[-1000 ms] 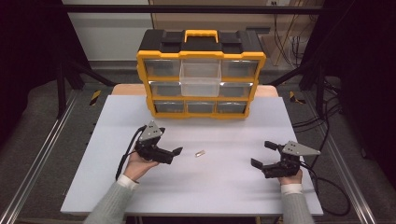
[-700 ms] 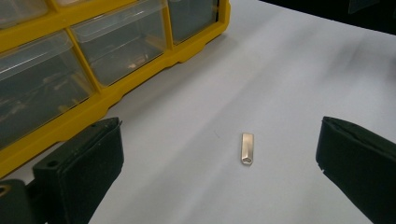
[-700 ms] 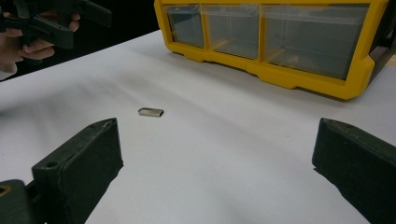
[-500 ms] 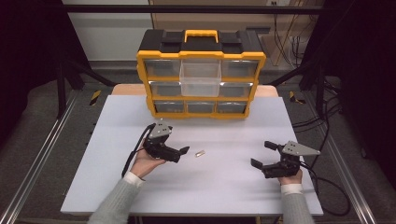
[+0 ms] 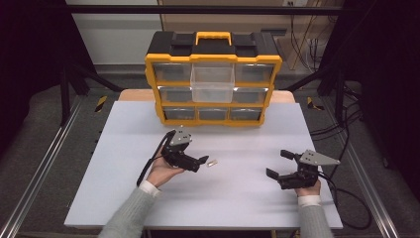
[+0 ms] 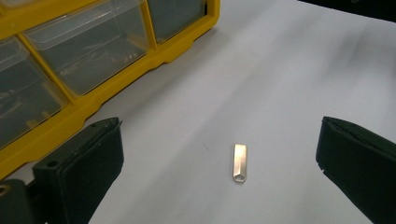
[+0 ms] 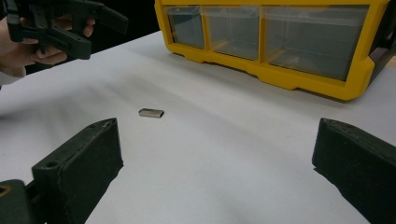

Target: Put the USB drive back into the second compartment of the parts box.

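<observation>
- Metal tab [image 6: 239, 162] lies flat on the table [image 5: 148, 208]; left gripper [image 5: 200, 163] sits just beside it, jaws apart, probably for a grab
- right gripper [image 5: 280, 163] also apart; idle

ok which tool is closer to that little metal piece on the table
Left. The left tool sits just beside the metal piece, jaws open toward it. The right tool is open too, well off to the piece's other side.

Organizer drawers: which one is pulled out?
The clear top-row middle drawer of the yellow organizer, under the handle. It juts forward past the frame; the other drawers sit flush.
</observation>
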`<state>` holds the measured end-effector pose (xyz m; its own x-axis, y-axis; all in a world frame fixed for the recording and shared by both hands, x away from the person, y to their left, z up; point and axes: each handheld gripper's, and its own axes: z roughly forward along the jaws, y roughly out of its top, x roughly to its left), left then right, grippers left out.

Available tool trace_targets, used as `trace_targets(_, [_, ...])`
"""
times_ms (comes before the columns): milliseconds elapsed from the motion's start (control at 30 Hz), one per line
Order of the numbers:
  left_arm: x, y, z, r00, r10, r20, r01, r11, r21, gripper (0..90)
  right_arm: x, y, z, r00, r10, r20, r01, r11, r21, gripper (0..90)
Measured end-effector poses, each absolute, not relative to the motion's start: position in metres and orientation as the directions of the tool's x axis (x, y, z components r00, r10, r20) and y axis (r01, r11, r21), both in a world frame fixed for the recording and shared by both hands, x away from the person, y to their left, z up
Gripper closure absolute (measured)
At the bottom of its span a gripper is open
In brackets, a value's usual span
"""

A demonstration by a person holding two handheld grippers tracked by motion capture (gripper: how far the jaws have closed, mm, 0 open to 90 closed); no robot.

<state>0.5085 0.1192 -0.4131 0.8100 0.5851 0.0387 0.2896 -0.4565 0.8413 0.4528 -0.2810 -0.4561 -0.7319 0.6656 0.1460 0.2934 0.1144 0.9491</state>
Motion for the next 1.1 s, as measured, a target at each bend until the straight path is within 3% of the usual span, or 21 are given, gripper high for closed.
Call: trace_targets(1100, [0.526, 0.089, -0.446, 0.819, 0.574, 0.021, 0.354, -0.534, 0.768, 1.8, 0.453, -0.281, -0.456, -0.732, 0.665, 0.147, 0.295, 0.114, 0.949, 1.9])
